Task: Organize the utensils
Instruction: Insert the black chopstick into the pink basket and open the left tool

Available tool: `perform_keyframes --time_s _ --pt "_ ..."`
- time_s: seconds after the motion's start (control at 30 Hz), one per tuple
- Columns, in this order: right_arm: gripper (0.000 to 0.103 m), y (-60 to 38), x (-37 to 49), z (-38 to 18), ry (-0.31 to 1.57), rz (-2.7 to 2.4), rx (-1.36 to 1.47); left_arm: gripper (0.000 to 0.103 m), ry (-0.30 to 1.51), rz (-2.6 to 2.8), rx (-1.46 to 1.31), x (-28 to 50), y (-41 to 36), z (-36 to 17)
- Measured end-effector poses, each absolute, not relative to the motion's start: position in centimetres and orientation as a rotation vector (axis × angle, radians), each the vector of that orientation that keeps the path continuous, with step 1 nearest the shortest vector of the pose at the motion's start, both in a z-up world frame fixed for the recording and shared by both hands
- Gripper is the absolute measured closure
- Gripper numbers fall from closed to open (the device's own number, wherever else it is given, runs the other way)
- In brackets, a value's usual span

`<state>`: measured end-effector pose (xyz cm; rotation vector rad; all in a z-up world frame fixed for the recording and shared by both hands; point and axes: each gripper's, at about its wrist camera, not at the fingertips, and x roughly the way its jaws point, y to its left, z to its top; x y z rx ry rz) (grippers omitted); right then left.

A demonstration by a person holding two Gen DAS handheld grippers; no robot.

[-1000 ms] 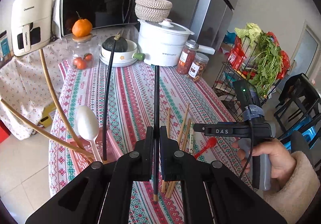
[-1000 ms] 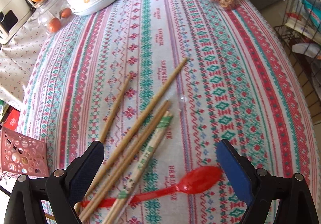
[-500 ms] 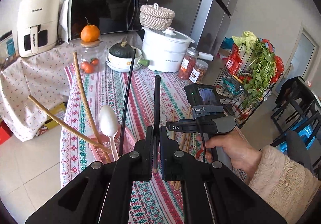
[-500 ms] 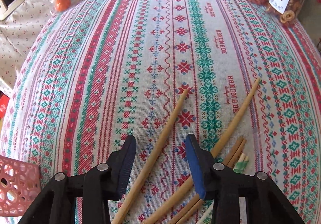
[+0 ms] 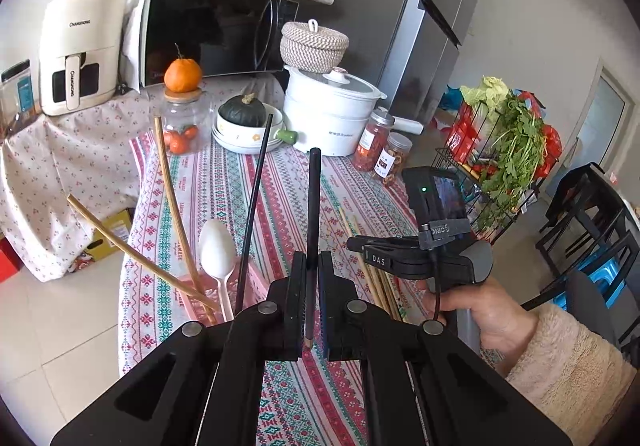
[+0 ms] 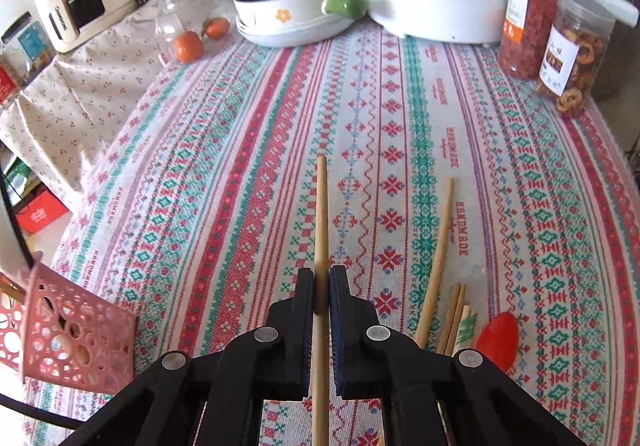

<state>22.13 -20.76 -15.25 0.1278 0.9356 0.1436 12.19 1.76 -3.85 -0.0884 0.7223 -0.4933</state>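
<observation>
Since half a second ago, right jaws have clamped shut on a wooden chopstick

Left of it stands the pink perforated plastic basket (image 6: 76,330); the left gripper (image 5: 309,296), clenched on a black chopstick (image 5: 313,214), is nearer it. Right gripper (image 6: 321,300) pinches the pale wooden chopstick (image 6: 321,214) lengthwise, still low over the cloth. Only the left view shows the white plastic spoon (image 5: 217,252) in the basket

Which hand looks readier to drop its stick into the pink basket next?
Probably the left gripper: shut on a black chopstick, it hovers right beside the pink perforated plastic basket. The right gripper has only clamped a wooden chopstick low over the tablecloth.
</observation>
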Motion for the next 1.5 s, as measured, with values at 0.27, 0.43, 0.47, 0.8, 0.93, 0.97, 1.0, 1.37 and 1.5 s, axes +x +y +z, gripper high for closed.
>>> perform_keyframes --time_s 0.27,0.43,0.47,0.8,0.93,0.97,1.0,1.37,1.5 --pt "0.097 -21.6 16.6 -9.2 0.736 0.218 0.163 0.098 0.624 -0.509 -0.091 10.4 1.5 -1.3" --pt "0.097 -22.0 14.0 -6.8 0.636 0.231 0.157 0.098 0.550 -0.503 -0.117 9.1 1.8 0.1" --pt "0.097 -22.1 13.7 -6.3 0.620 0.231 0.160 0.098 0.535 -0.501 -0.124 8.9 1.9 0.4" --pt "0.097 -22.3 11.3 -1.5 0.447 0.254 0.163 0.098 0.408 -0.483 -0.182 6.8 4.2 3.8" --pt "0.097 -21.8 10.9 -0.5 0.418 0.281 0.176 0.098 0.360 -0.440 -0.175 6.5 5.3 4.8" --pt "0.097 -21.6 10.9 -0.3 0.413 0.288 0.179 0.098 0.352 -0.424 -0.169 6.5 5.6 4.9" --pt "0.097 -21.3 10.9 -0.2 0.410 0.295 0.181 0.098 0.347 -0.409 -0.164 6.7 5.8 4.9" --pt "0.097 -18.3 11.7 -0.7 0.426 0.347 0.163 0.098 0.408 -0.274 -0.055 9.8 5.8 1.7" --pt "0.097 -17.6 11.8 -0.9 0.429 0.359 0.152 0.098 0.452 -0.261 -0.033 11.0 5.4 0.2"
